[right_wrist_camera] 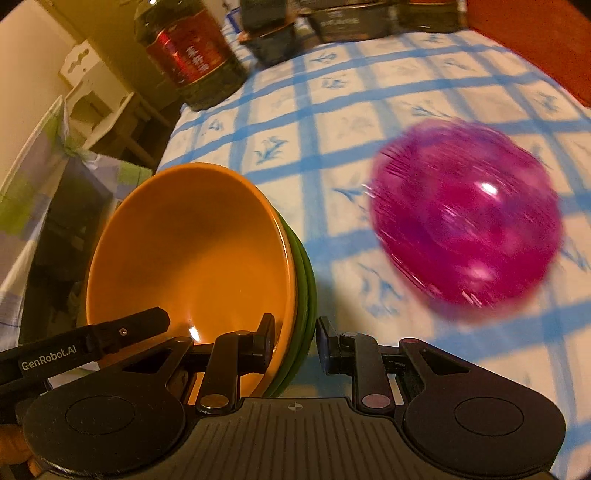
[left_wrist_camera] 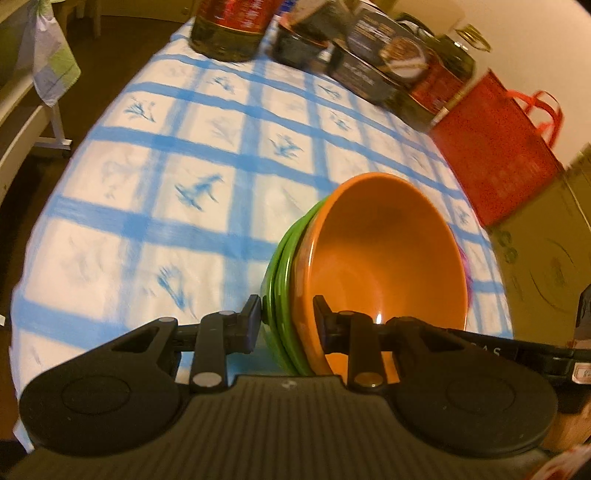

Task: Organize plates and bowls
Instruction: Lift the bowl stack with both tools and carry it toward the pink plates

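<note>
An orange bowl (left_wrist_camera: 384,258) sits nested in a stack of green bowls (left_wrist_camera: 284,266), tilted and lifted above the blue-checked tablecloth (left_wrist_camera: 147,177). My left gripper (left_wrist_camera: 288,319) is shut on the stack's rim: one pad is on the green outside, the other inside the orange bowl. On the opposite rim my right gripper (right_wrist_camera: 295,343) is shut the same way on the orange bowl (right_wrist_camera: 192,258) and the green bowls (right_wrist_camera: 306,295). A magenta bowl (right_wrist_camera: 465,214), blurred, rests on the cloth to the right. The left gripper's finger (right_wrist_camera: 122,332) pokes into the right wrist view.
At the table's far edge stand a large oil bottle (left_wrist_camera: 229,26), dark boxes (left_wrist_camera: 373,62) and another bottle (left_wrist_camera: 443,77). A red bag (left_wrist_camera: 502,155) and a cardboard box (left_wrist_camera: 546,258) stand off the right side. White furniture with a draped cloth (right_wrist_camera: 55,162) lies to the left.
</note>
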A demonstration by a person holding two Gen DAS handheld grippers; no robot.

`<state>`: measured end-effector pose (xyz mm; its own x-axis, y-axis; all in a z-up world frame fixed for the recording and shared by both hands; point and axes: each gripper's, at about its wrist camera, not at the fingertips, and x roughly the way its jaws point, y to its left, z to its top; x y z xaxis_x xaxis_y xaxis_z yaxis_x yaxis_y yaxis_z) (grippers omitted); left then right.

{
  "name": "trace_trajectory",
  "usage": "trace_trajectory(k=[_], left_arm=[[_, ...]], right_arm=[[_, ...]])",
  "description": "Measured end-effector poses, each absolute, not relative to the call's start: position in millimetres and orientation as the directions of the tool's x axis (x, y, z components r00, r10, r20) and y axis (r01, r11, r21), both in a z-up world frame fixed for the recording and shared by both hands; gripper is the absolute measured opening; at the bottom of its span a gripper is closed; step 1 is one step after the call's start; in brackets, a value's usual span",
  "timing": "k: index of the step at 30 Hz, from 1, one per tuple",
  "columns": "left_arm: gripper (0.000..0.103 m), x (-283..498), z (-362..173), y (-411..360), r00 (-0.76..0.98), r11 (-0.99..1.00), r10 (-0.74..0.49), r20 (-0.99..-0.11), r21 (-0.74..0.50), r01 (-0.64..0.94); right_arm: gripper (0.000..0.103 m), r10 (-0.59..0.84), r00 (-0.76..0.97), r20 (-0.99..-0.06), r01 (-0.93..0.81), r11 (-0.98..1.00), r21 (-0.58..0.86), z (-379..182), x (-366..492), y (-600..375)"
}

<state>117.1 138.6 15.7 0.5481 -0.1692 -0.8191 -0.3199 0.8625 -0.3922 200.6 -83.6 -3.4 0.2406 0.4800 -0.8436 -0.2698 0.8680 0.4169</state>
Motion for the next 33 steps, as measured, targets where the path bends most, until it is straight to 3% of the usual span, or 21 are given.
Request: trace_trajectory(k=[15, 33], left_arm=[[0.026, 84.4, 18.5, 28.3, 0.519, 0.893, -0.262, -0.814, -0.409, -0.191], [0.024, 105.6, 31.5, -18.4, 0.511, 0.901, -0.300, -0.805, -0.415, -0.124]], right_arm=[[0.024, 0.431, 0.315, -0.846, -0.125, 0.902, 0.413, 10.6, 133.9, -204.0], [0.024, 0.405, 0.376, -0.833, -0.080, 0.910, 0.406, 29.6, 142.0, -257.4]])
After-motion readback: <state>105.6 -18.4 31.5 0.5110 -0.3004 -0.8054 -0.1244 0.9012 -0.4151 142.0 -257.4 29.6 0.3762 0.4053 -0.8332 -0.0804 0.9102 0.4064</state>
